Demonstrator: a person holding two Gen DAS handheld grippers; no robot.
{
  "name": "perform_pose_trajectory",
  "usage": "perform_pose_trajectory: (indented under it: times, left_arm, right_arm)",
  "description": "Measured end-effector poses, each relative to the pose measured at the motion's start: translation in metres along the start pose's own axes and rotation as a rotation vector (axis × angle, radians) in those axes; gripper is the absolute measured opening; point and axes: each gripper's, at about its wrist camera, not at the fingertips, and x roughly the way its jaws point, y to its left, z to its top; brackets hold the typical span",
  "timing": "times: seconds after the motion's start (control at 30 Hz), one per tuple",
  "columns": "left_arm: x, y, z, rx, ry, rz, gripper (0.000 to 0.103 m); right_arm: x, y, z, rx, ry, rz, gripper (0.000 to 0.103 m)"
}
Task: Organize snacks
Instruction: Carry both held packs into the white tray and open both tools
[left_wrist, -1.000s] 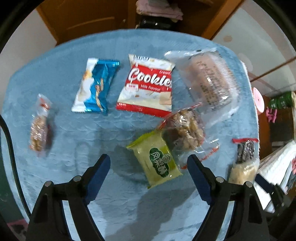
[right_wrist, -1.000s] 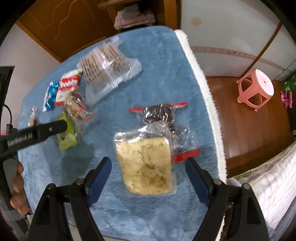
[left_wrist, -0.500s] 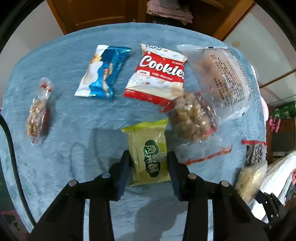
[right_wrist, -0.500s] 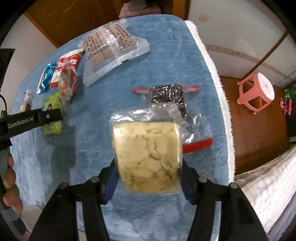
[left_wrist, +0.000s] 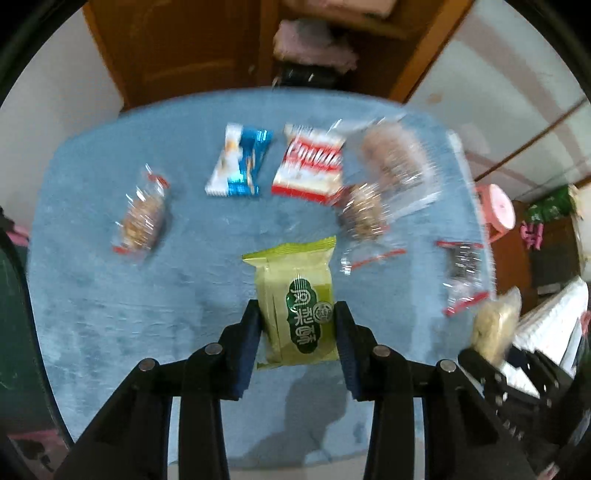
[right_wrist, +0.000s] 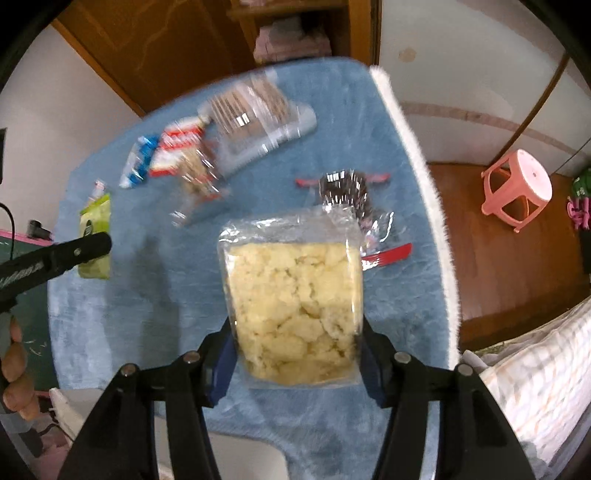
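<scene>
My left gripper (left_wrist: 297, 317) is shut on a green snack packet (left_wrist: 295, 295) and holds it above the blue cloth (left_wrist: 110, 295). My right gripper (right_wrist: 297, 332) is shut on a clear bag of pale yellow crumbly snack (right_wrist: 295, 299), lifted off the cloth; this bag also shows in the left wrist view (left_wrist: 495, 321). On the cloth lie a blue-white packet (left_wrist: 240, 162), a red Cookies packet (left_wrist: 310, 162), a large clear bag of brown biscuits (left_wrist: 395, 155), a small bag of brown nuggets (left_wrist: 364, 210), a dark snack in a red-sealed bag (left_wrist: 461, 266) and a small nut bar (left_wrist: 144, 218).
The cloth's white right edge (right_wrist: 417, 155) drops to a wooden floor with a pink stool (right_wrist: 517, 188). A wooden cabinet (left_wrist: 184, 48) stands behind the table. A bed cover (right_wrist: 546, 369) lies at the lower right. The left gripper's arm (right_wrist: 48, 258) crosses the right wrist view.
Both grippers closed from open onto their packets, then lifted them off the cloth and drew back. The remaining snacks lie where they were.
</scene>
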Motion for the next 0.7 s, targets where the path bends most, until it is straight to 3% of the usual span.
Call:
perform_pose_trajectory:
  times: [0.2, 0.4, 0.7]
  left_arm:
    - [-0.099, -0.014, -0.022, 0.083, -0.119, 0.001, 0.038]
    - [-0.180, -0.022, -0.068, 0.113, -0.214, -0.004, 0.038]
    - [-0.244, -0.031, -0.145, 0.118, -0.294, 0.021, 0.038]
  right_arm:
    - [-0.073, 0.010, -0.019, -0.027, -0.141, 0.051, 0.057]
    - [-0.141, 0.026, -0.057, -0.098, -0.250, 0.103, 0.057]
    - [-0.208, 0.060, -0.122, -0.208, -0.342, 0.162, 0.057]
